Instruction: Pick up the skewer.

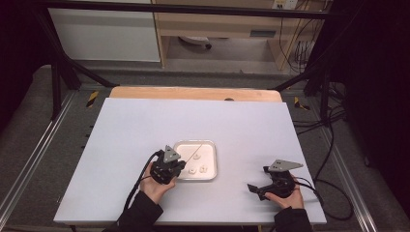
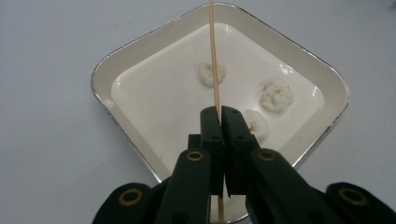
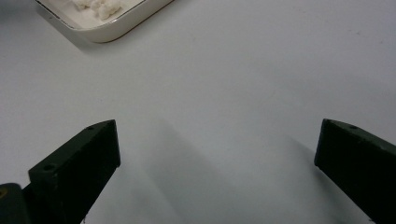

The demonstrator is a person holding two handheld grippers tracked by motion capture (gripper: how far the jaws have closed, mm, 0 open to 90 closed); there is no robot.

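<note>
No text, label, brand, number or sign can be read anywhere here. The black fingers (image 2: 233, 135) bear only plain screw holes, and the white tray (image 2: 140, 51) just beyond them is unmarked. A small pale plate on the wooden shelf (image 1: 263, 34) far behind the table may carry print, but it is too small and blurred to tell.

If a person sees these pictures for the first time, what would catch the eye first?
Most striking is the thin wooden skewer clamped in the left hand-held gripper, reaching out over the white square dish in the middle of the table. Three small white lumps lie in the dish. The right hand-held gripper rests open, apart on the right.
</note>
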